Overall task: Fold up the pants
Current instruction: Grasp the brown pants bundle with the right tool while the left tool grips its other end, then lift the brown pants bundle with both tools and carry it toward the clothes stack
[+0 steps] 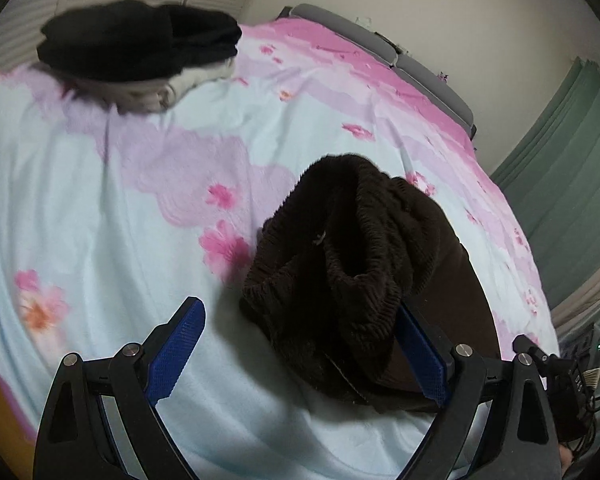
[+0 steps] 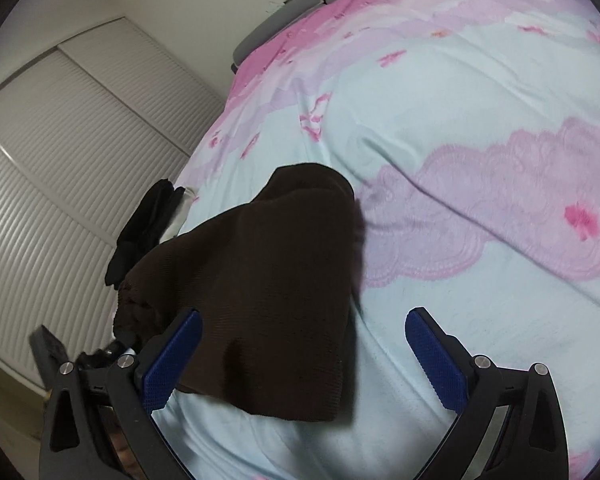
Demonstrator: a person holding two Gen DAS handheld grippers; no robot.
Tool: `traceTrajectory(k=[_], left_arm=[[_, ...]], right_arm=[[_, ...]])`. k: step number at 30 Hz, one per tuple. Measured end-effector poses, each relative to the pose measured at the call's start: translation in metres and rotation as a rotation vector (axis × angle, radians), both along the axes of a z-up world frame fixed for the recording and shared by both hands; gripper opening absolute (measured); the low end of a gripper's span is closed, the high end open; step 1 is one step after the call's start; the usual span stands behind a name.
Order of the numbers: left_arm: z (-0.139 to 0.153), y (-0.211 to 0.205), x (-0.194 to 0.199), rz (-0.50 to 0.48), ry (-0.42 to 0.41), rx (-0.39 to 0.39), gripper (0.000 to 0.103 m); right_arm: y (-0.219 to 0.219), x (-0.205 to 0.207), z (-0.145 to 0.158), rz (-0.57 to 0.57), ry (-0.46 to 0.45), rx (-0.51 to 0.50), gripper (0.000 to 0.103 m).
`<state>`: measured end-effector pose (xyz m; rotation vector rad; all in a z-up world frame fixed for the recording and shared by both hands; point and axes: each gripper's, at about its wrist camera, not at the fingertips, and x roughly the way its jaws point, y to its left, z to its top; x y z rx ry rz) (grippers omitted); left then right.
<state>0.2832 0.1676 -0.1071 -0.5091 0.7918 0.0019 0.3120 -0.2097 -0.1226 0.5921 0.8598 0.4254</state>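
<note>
Dark brown knit pants [image 1: 352, 268] lie bunched on the bed, the ribbed waistband open toward me in the left wrist view. My left gripper [image 1: 300, 320] is open, its blue pads [image 1: 176, 352] spread wide; the waistband rests against the right pad. In the right wrist view the same pants [image 2: 268, 292] show as a smooth folded brown panel lying flat. My right gripper [image 2: 304, 328] is open, its left pad [image 2: 172, 360] beside the panel's near left edge and its right pad over bare sheet. Neither gripper holds cloth.
The bed has a light blue and pink flowered sheet [image 1: 100, 208]. A pile of black and white clothes [image 1: 140, 44] lies at the far left of the bed, also seen in the right wrist view [image 2: 148, 220]. A louvred closet door [image 2: 60, 160], grey headboard [image 1: 380, 44] and green curtain [image 1: 572, 152] surround it.
</note>
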Motion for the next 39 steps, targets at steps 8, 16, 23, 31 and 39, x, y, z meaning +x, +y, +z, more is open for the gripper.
traceTrajectory(k=[8,16,23,31,39], left_arm=[[-0.014,-0.002,0.026,-0.044,-0.012,-0.055,0.096],[-0.036,0.001,0.047,-0.065,0.011,-0.15,0.103],[-0.043,-0.01,0.05,-0.074,0.002,-0.085,0.103],[-0.03,-0.018,0.047,-0.091,-0.023,-0.068,0.081],[0.009,-0.029,0.043,-0.137,-0.054,-0.091,0.068]], right_arm=[[0.006,0.011,-0.027,0.019,0.073,0.048,0.103],[0.024,0.027,-0.039,0.094,0.089,0.093,0.103],[0.052,0.048,-0.048,0.156,0.126,0.098,0.103],[0.052,0.038,-0.042,0.158,0.114,0.087,0.066],[0.042,0.036,-0.002,0.131,0.1,0.087,0.043]])
